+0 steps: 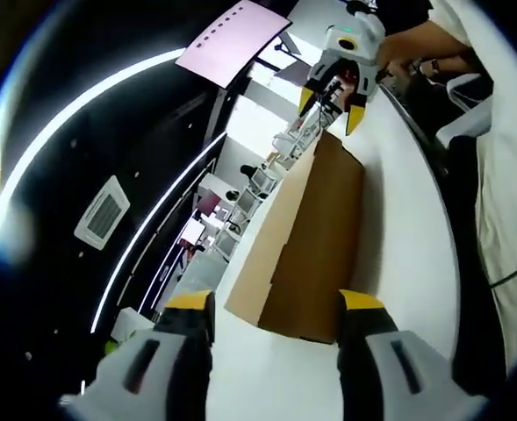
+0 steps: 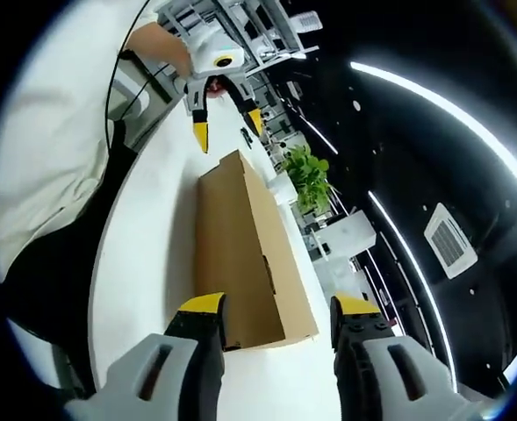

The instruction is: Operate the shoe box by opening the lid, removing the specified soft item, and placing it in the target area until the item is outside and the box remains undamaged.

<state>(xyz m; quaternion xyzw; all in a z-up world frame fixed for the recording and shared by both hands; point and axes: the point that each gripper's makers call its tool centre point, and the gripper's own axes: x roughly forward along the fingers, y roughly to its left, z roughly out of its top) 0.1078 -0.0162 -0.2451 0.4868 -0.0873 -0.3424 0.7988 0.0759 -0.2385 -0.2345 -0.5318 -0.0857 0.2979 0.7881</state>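
A long brown cardboard shoe box (image 1: pixel 315 237) lies on the white table (image 1: pixel 407 254) with its lid down. My left gripper (image 1: pixel 276 303) is open at the box's near end, its yellow tips on either side of that end. At the far end my right gripper (image 1: pixel 331 110) hangs open just above the box. In the right gripper view the same box (image 2: pixel 240 254) runs away from my open right gripper (image 2: pixel 278 305) toward the left gripper (image 2: pixel 227 128). Neither gripper holds anything. The soft item is hidden.
A person in white clothing (image 2: pixel 56 132) stands along the table's curved edge (image 2: pixel 100 263), and their forearm (image 1: pixel 416 39) reaches to the right gripper. A green plant (image 2: pixel 309 171) and office desks (image 1: pixel 258 180) lie beyond the table. Bare table (image 2: pixel 153 263) flanks the box.
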